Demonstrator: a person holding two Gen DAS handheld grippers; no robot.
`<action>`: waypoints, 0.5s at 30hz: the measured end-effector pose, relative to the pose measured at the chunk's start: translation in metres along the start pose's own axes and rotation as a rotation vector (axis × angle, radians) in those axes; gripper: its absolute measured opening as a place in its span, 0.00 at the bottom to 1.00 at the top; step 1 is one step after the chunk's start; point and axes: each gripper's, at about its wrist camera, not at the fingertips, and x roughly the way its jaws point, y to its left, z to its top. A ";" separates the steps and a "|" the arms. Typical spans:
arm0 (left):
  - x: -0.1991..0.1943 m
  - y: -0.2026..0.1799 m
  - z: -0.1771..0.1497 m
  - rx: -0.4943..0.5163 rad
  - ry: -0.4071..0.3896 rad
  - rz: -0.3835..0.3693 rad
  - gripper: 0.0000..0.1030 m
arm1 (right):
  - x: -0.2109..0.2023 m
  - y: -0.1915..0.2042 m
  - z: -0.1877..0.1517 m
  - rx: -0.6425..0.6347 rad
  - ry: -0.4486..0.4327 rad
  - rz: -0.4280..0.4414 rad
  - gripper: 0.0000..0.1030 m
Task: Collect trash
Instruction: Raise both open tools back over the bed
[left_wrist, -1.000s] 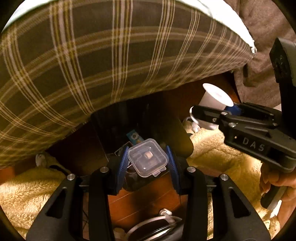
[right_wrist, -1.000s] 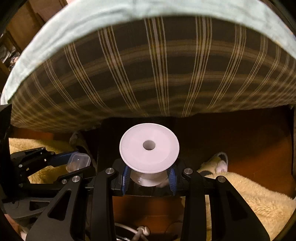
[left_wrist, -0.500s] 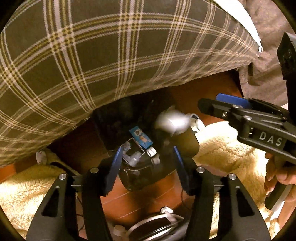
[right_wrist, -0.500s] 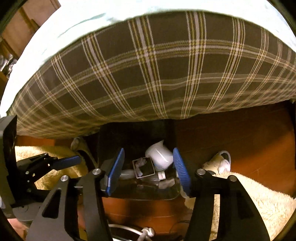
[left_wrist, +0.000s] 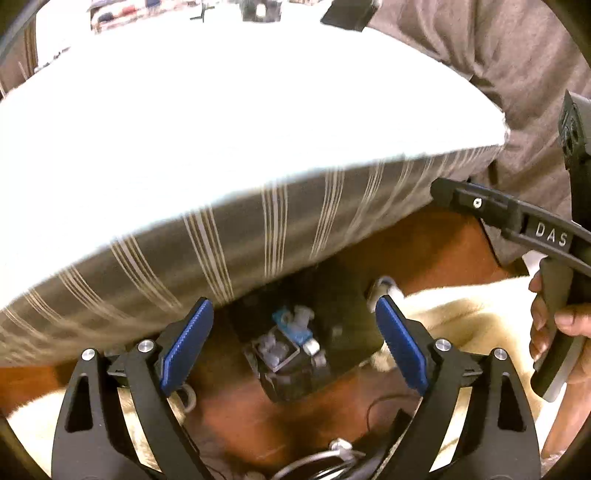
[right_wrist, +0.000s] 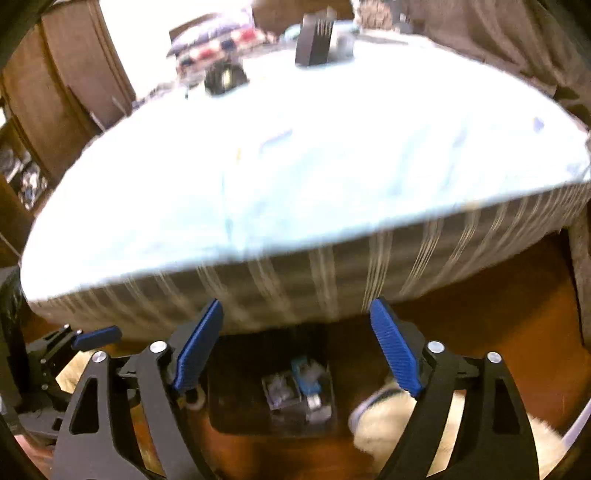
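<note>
While both tools hang above the floor, the only legible writing is "DAS", white letters on the black body of the right gripper (left_wrist: 461, 195), seen at 3 o'clock in the left wrist view. A hand (left_wrist: 561, 332) wraps its handle below that, at about 4 o'clock.

Left gripper (left_wrist: 291, 339): released, blue pads spread wide, nothing between them. Right gripper (right_wrist: 295, 343): likewise released and empty-handed, blue pads far apart.

Trash: sits in a dark bin (left_wrist: 343, 295) on the wooden floor (left_wrist: 443, 251), just under the edge of the plaid-sided bed (left_wrist: 295, 206). In the left view the bin lies near centre, toward 6 o'clock, framed between the spread pads. In the right view the same bin (right_wrist: 236, 387) is at 6 o'clock, also between the pads.

Contents: a clear square container (left_wrist: 275, 349) lying open side up, small pale pieces inside it. Beside it, touching, a blue packet (left_wrist: 291, 325); its long axis runs from about 11 o'clock to 5 o'clock in the left view. Print on the packet is too blurred to read.

A cream fleece rug (left_wrist: 461, 314) lies at 4 o'clock, right beside the bin. The bed's top is pale, overexposed. Cables (left_wrist: 332, 454) coil at 6 o'clock by the left tool's base. Both views are motion-blurred.
</note>
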 end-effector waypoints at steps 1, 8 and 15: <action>-0.008 -0.001 0.007 0.007 -0.021 -0.002 0.83 | -0.011 0.000 0.011 -0.006 -0.036 0.000 0.83; -0.046 0.004 0.061 0.020 -0.132 0.021 0.86 | -0.034 0.002 0.066 -0.046 -0.146 -0.021 0.85; -0.044 0.021 0.118 0.031 -0.181 0.083 0.86 | -0.012 0.011 0.107 -0.077 -0.173 -0.044 0.85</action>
